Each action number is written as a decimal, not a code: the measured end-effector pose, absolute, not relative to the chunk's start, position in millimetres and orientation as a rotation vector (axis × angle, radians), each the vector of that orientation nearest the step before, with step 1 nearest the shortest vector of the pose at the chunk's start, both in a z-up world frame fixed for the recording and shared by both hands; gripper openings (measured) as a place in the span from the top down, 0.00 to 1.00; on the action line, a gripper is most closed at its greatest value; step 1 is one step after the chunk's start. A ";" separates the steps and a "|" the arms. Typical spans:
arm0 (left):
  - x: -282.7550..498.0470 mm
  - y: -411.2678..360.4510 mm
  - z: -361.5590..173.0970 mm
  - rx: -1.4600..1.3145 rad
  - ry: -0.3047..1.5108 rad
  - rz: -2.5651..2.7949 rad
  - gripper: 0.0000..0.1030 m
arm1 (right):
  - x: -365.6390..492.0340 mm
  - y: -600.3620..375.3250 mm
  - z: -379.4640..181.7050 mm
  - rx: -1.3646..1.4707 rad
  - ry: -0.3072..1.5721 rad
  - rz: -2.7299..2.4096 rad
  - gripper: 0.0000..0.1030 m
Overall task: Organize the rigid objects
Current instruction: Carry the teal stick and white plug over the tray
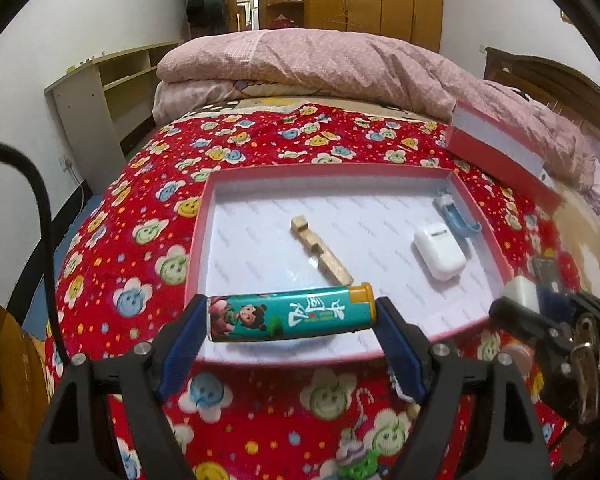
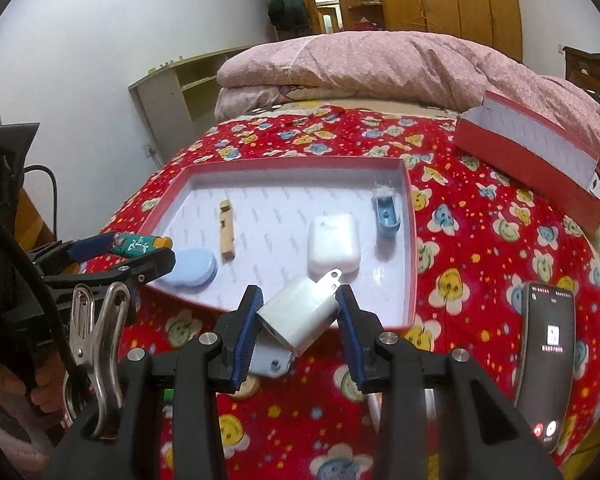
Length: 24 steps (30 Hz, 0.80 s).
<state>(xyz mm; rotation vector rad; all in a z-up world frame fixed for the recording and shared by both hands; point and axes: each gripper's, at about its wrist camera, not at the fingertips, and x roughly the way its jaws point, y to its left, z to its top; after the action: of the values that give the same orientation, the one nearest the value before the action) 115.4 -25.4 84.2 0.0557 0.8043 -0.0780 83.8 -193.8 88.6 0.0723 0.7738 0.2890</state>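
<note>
My left gripper point(image 1: 291, 318) is shut lengthwise on a teal lighter point(image 1: 290, 316) with a cartoon print and an orange cap, held over the near rim of the red tray point(image 1: 198, 240). My right gripper point(image 2: 298, 320) is shut on a white plug adapter point(image 2: 300, 316), prongs pointing up and away, just before the tray's point(image 2: 410, 240) near edge. Inside the tray lie a wooden block point(image 1: 320, 250), a white earbud case point(image 1: 440, 252), a blue clip point(image 1: 458, 216) and a pale blue case point(image 2: 192, 266). The left gripper with the lighter point(image 2: 136, 245) shows at the left of the right wrist view.
The tray sits on a red flower-print bedspread point(image 1: 260, 136). Its red lid point(image 2: 532, 160) lies at the back right, by a folded pink quilt point(image 2: 360, 64). A phone point(image 2: 546, 364) with a lit screen lies at the right. A metal clip point(image 2: 96, 336) hangs at the left.
</note>
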 end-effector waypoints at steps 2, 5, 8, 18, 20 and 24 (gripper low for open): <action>122.1 -26.3 82.1 0.060 0.807 -0.077 0.18 | 91.7 -193.9 86.5 0.071 0.780 0.283 0.63; 132.2 -26.0 78.1 0.056 0.812 -0.070 0.18 | 102.4 -194.1 83.4 0.071 0.789 0.274 0.63; 140.1 -25.8 73.6 0.055 0.821 -0.066 0.18 | 111.6 -194.7 79.7 0.076 0.799 0.265 0.63; 158.8 -29.5 59.5 0.067 0.848 -0.071 0.18 | 131.4 -194.8 66.6 0.062 0.817 0.246 0.63; 161.4 -30.3 56.4 0.070 0.853 -0.074 0.18 | 134.6 -195.4 63.6 0.064 0.823 0.243 0.62; 166.5 -32.4 50.8 0.069 0.867 -0.075 0.17 | 138.6 -196.1 60.2 0.061 0.826 0.237 0.63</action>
<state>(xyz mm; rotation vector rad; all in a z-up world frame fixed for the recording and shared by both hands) 166.5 -32.4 50.8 0.0695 0.8667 -0.0748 138.6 -196.1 60.2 0.0611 0.8256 0.2366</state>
